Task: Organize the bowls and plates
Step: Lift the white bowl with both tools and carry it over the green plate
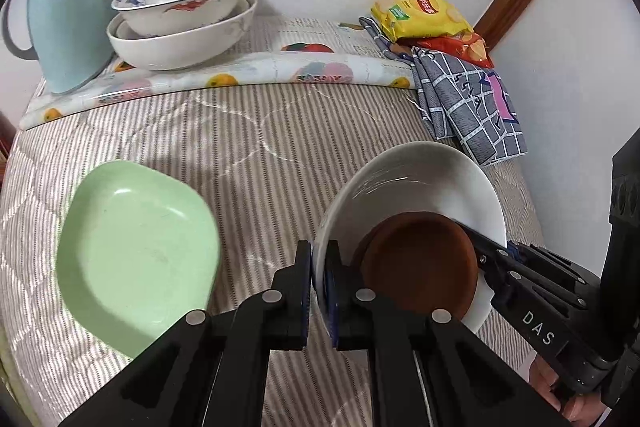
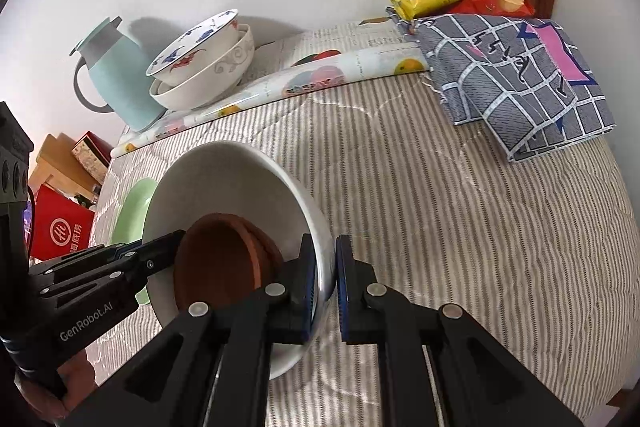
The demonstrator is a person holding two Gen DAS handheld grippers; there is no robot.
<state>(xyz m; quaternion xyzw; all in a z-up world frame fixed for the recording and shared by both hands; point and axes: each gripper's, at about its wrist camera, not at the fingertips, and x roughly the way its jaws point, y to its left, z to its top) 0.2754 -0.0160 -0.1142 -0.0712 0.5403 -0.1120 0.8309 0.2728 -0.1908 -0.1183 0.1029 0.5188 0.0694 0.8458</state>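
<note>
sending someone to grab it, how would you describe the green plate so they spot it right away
Start at the striped bed cover; on its left side, in front of the pale blue jug and the bowl stack, lies the green plate. It is the only green dish, shallow with rounded corners, unlike the round white bowls.

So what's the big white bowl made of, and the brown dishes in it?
White bowl: probably glazed ceramic; glossy, with bright window glints. Brown dishes: matte and reddish-brown, perhaps wood or plastic; hard to tell.
</note>
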